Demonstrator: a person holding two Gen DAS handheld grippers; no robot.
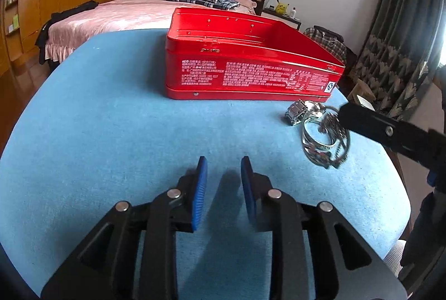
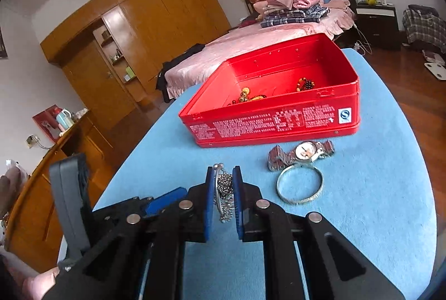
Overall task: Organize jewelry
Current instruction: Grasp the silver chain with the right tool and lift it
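The right tool [image 2: 222,183] pinches a thin bangle with limp chain [image 2: 224,192] just before the red tin [image 2: 278,121]; it is light, slippery and swings. The left tool [image 1: 223,170] stands slightly open, empty.

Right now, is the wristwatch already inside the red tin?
No, the wristwatch lies on the blue tablecloth in front of the red tin.

Red tin box [image 2: 278,121], lid off, upright on blue cloth; inside lie amber bead strands [image 2: 246,97] and a dark bead bracelet [image 2: 306,84]. Just in front: silver wristwatch [image 2: 302,153], face up. Thin silver bangle [image 2: 299,187] lies flat, touching the watch. Silver chain bracelet [image 2: 224,192] clamped between blue pads.
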